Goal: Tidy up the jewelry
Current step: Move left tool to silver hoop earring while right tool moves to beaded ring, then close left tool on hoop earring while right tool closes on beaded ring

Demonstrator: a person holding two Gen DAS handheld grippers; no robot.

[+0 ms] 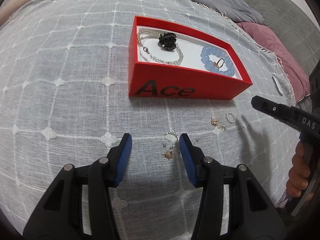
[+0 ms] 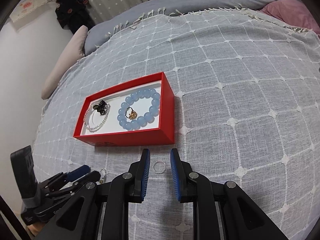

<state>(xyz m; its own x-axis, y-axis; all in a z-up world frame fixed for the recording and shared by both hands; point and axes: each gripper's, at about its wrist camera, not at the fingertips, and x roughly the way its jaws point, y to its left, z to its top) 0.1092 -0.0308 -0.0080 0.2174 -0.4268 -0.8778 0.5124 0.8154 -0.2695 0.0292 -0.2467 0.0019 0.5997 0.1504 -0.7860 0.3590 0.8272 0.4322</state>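
Note:
A red box [image 1: 180, 89] [image 2: 128, 139] on the bed holds a pearl bracelet [image 1: 160, 59] [image 2: 96, 127], a black hair clip [image 1: 167, 40] [image 2: 101, 107], a blue bead bracelet [image 1: 218, 61] [image 2: 140, 110] and a gold ring [image 1: 219, 63] [image 2: 131, 114]. My left gripper [image 1: 155, 143] [image 2: 88, 172] is open over a silver beaded ring [image 1: 170, 138] [image 2: 103, 172] and a gold earring [image 1: 168, 154]. My right gripper [image 2: 160, 157] is open around a small pearl ring [image 2: 159, 167] [image 1: 230, 118]. More gold earrings [image 1: 217, 124] lie between them.
A grey checked throw [image 1: 70, 80] [image 2: 240, 100] covers the bed. A pink pillow [image 1: 280, 50] [image 2: 290, 12] and grey bedding [image 1: 276, 2] lie at its far edge. A white wall [image 2: 24, 60] stands on the left. A small white object [image 1: 277, 85] lies near the pillow.

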